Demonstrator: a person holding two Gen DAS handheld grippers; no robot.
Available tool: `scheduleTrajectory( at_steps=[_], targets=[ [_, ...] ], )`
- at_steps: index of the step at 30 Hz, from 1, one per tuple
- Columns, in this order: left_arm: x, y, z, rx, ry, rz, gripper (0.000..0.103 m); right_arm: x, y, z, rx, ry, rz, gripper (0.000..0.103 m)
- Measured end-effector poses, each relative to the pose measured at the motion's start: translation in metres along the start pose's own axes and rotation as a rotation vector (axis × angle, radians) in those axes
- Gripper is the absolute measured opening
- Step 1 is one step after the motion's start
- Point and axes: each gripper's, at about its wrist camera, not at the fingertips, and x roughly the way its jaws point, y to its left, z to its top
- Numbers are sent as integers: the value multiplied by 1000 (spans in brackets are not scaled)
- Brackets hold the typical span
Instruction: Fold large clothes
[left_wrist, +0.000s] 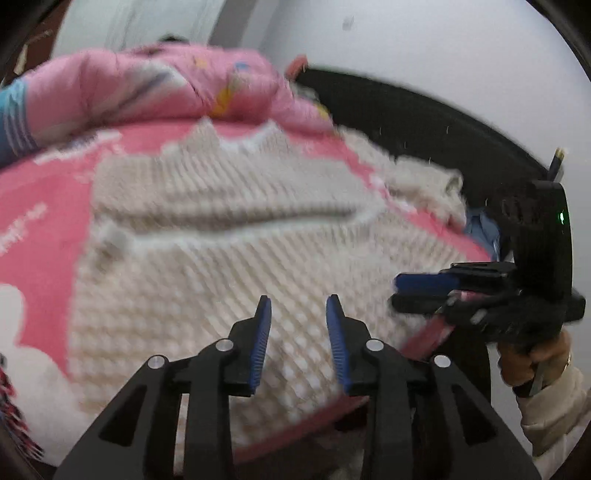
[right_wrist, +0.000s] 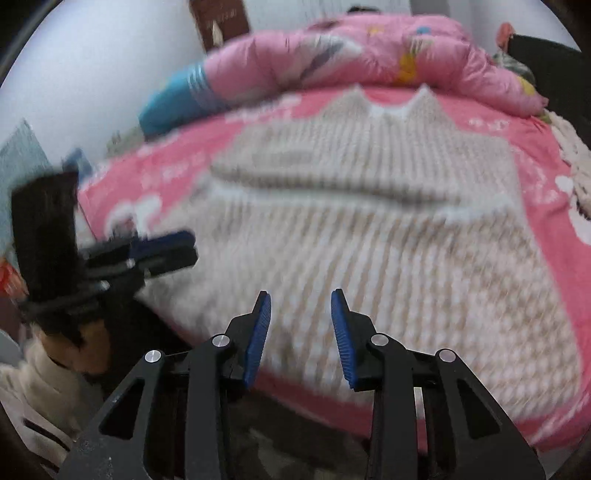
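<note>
Bedding in pink, a bedsheet (left_wrist: 40, 221), fills the left of the left wrist frame; on it, across the centre, lies the cream knitted sweater (left_wrist: 229, 236), its upper part already doubled over. Left tongs (left_wrist: 298, 306) hover spread and empty above its lower hem. At right, the right tongs (left_wrist: 417, 291) look pressed nearly together, though their own camera shows them spread. Blur suggests fast motion; a hasty pinch may catch sheet along with knit.
</note>
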Motion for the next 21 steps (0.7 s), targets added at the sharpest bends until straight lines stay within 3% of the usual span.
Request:
scheduleTrajectory(
  at_steps=[2, 4, 6, 9, 12, 14, 16, 18, 21],
  targets=[
    [37, -2, -8, 22, 76, 106, 31, 26, 1, -9, -30, -20, -28, 33],
    [35, -6, -9, 29, 27, 121, 32, 20, -3, -5, 17, -41, 1, 33],
    [19, -11, -8, 21, 17, 121, 32, 2, -5, -5, 63, -51, 15, 33],
    [-14, -23, -17, 68, -38, 80, 32, -29, -3, -17, 43, -104, -30, 33],
    [-12, -28, -22, 54, -28, 7, 34, -6, -10, -26, 58, -68, -163, 34],
    [19, -31, -28, 33, 39, 62, 34, 21, -20, -28, 113, -46, -141, 36],
    [30, -33, -29, 16, 13, 81, 35, 19, -24, -25, 141, -53, -118, 36],
    [19, -31, -24, -18, 6, 62, 35, -7, -28, -22, 152, -74, -125, 36],
    [-14, -19, -25, -36, -44, 70, 35, -48, -51, -33, 172, -133, -240, 36]
  ],
)
